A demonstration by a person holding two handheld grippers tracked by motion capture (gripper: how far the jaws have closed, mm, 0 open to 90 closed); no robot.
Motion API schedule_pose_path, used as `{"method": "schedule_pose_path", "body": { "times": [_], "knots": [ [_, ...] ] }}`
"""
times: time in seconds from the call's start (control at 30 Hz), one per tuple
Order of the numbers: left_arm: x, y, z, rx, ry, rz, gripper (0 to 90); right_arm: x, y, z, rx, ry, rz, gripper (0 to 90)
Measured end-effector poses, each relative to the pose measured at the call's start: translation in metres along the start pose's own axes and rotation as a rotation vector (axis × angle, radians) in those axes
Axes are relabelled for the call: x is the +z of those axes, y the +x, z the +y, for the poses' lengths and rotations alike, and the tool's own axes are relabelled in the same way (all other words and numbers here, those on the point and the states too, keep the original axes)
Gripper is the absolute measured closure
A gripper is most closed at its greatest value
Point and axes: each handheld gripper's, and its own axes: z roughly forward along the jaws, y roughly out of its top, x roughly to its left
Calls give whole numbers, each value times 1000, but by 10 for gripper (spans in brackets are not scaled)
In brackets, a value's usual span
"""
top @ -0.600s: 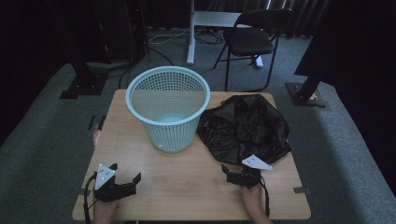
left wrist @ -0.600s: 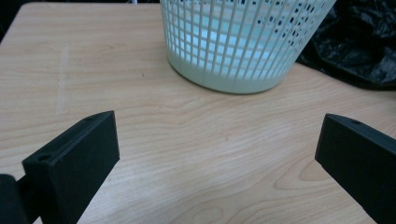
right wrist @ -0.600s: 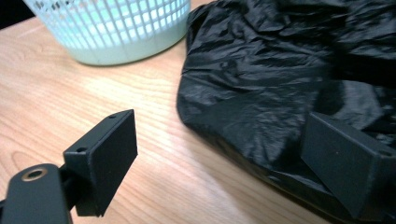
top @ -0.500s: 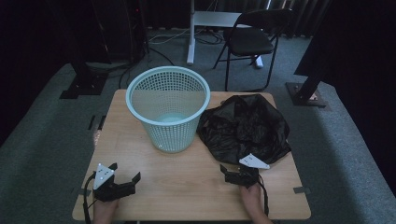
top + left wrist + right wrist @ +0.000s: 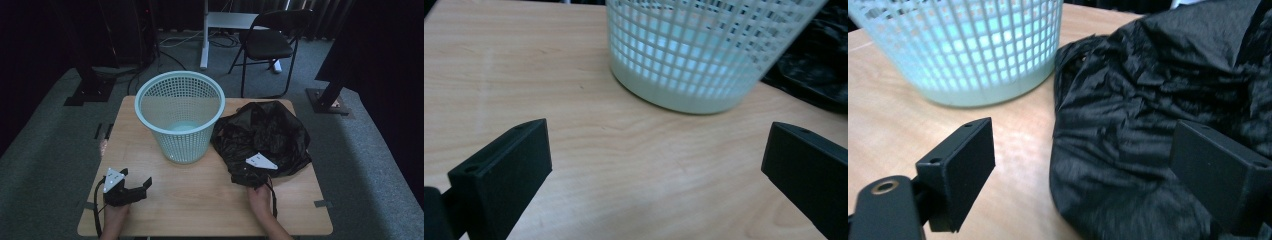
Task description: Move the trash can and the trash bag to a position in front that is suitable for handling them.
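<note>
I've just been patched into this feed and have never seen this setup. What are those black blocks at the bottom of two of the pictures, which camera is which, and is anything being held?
No robot arm here: a person holds a two-jaw gripper in each hand. The high view looks down on a wooden table. The left gripper rests near its front edge; the right gripper is at the near edge of a crumpled black plastic bag. A pale mesh wastebasket stands upright beside the bag.

The other two pictures come from cameras riding on the grippers; the black blocks are each gripper's own jaws. Both pairs stand wide apart. The left holds nothing; the right's jaws straddle the bag's edge without closing on it.
</note>
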Motion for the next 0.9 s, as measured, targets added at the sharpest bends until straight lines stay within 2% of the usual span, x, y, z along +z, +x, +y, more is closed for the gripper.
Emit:
{"method": "schedule_pose_path", "body": {
  "times": [0.07, 0.23, 0.4, 0.53, 0.8, 0.87, 0.9],
  "knots": [
    [2, 2, 3, -6, -20, 6, 0, 5, 0, 6, 2, -7, -10, 108],
    [9, 6, 13, 13, -49, 22, 0, 13, -3, 24, 3, -47, -22, 108],
    [24, 13, 25, -6, -57, 41, 0, 24, -12, 47, 18, -76, -48, 108],
    [38, 17, 36, 16, -53, 78, 0, 35, -14, 64, -9, -92, -72, 108],
    [61, 32, 57, 8, -73, 106, 0, 66, -24, 84, -14, -59, -108, 108],
    [67, 35, 62, 0, -65, 103, 0, 73, -28, 88, 1, -48, -116, 108],
    [70, 38, 65, 10, -54, 116, 0, 76, -31, 90, 8, -44, -118, 108]
  ]
}}
